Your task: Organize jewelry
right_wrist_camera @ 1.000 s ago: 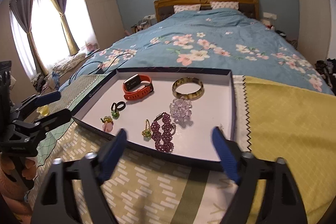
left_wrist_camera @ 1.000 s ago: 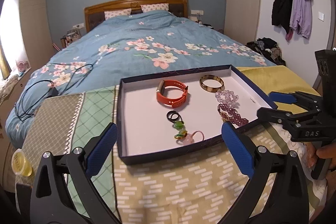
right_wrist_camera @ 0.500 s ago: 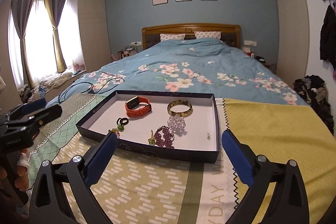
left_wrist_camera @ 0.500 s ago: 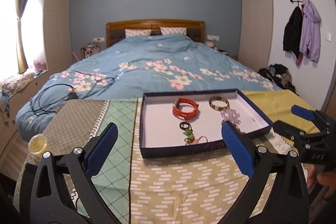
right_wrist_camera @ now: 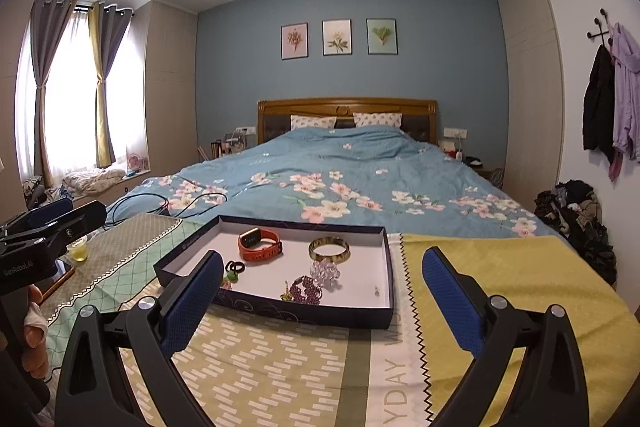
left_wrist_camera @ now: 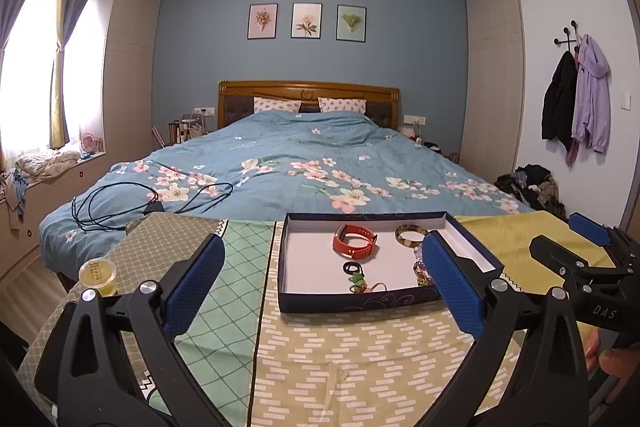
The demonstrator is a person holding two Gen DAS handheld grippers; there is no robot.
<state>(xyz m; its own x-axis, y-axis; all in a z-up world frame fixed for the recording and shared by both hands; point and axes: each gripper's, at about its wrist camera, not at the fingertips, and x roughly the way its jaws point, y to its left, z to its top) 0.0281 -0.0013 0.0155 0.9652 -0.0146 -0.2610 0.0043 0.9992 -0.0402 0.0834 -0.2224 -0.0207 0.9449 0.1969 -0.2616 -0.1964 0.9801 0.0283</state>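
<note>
- Tray (right_wrist_camera: pixel 390 279) lies ahead of both grippers on the patterned cloth (right_wrist_camera: pixel 280 359), well apart from either set of fingertips; nothing is between any jaws.
- Right gripper (right_wrist_camera: pixel 322 297): jaws spread wide, empty. Its left finger (right_wrist_camera: pixel 192 297) overlaps the tray's near left corner in the right wrist view; the jewelry lies just ahead, between the fingers' lines.
- Left gripper (left_wrist_camera: pixel 320 285): jaws also wide, empty. Tray sits ahead and to its right; its right finger (left_wrist_camera: pixel 452 287) hides the tray's right side.
- Judgement: the right gripper looks squarer to the jewelry, so likely the nearer one for a pick.
- Contents, seen past the right fingers: orange watch (right_wrist_camera: pixel 260 245) far left, long axis running left-right; gold bangle (right_wrist_camera: pixel 329 249) far right, lying flat; clear bead cluster (right_wrist_camera: pixel 325 271) and purple beads (right_wrist_camera: pixel 306 289) nearer; black rings (right_wrist_camera: pixel 235 267) at left.
- All pieces lie loose, apart or just beside each other, unsorted.
</note>
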